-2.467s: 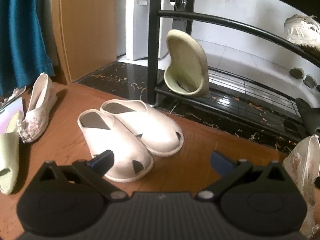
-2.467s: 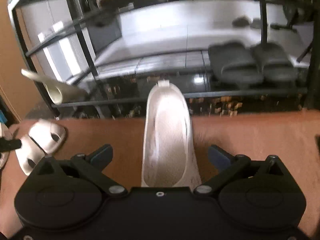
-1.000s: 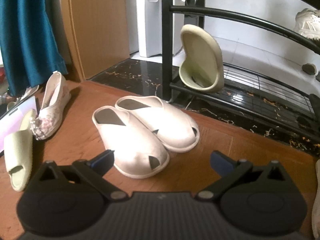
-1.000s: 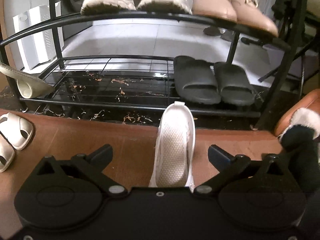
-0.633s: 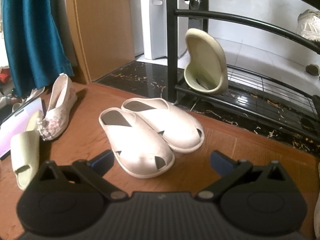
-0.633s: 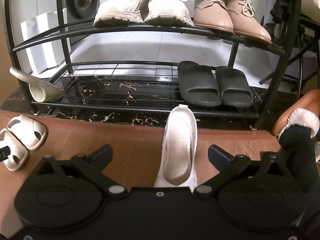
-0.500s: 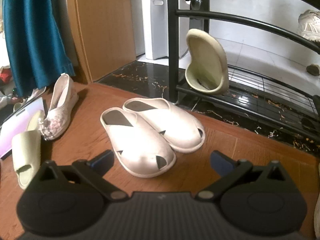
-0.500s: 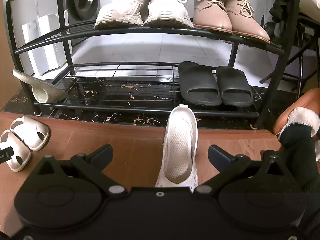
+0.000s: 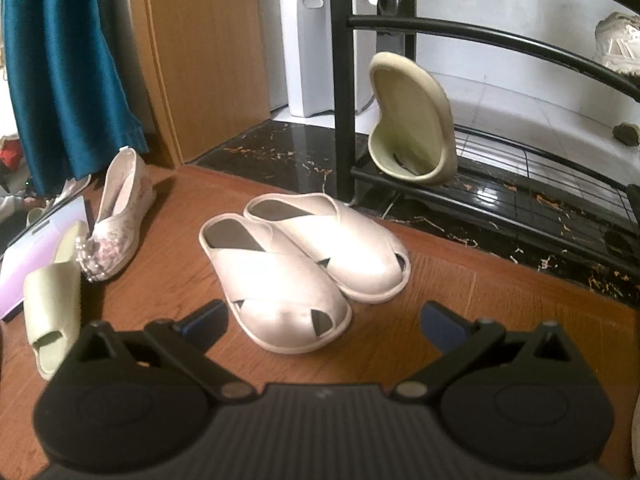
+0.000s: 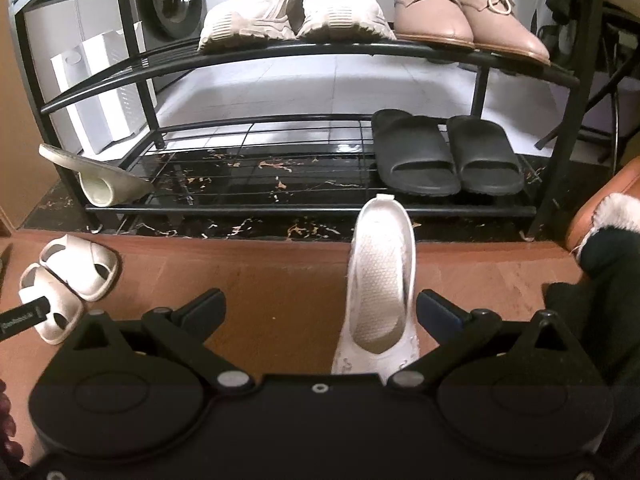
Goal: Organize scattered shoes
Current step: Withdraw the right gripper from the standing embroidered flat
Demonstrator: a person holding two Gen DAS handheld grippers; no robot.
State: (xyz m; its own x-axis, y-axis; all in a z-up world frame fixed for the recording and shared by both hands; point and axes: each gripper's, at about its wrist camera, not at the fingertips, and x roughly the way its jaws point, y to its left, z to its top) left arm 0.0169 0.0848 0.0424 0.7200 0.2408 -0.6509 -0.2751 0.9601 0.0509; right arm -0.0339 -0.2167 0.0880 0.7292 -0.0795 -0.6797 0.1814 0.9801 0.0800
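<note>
White mesh-lined shoe [image 10: 378,280] on wooden floor [image 10: 260,280], heel toward rack [image 10: 312,212], lying between spread right gripper [image 10: 318,312] jaws. Left gripper [image 9: 324,320] jaws spread, empty, near white crossover slippers [image 9: 304,256]. Rack lower shelf: black slides [image 10: 444,156], tilted cream slipper [image 10: 100,180].

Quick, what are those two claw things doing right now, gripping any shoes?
Left gripper: open, holding nothing, above the white cross-strap slippers.
Right gripper: open, holding nothing; the white flat shoe lies between its fingers, ungripped.
</note>
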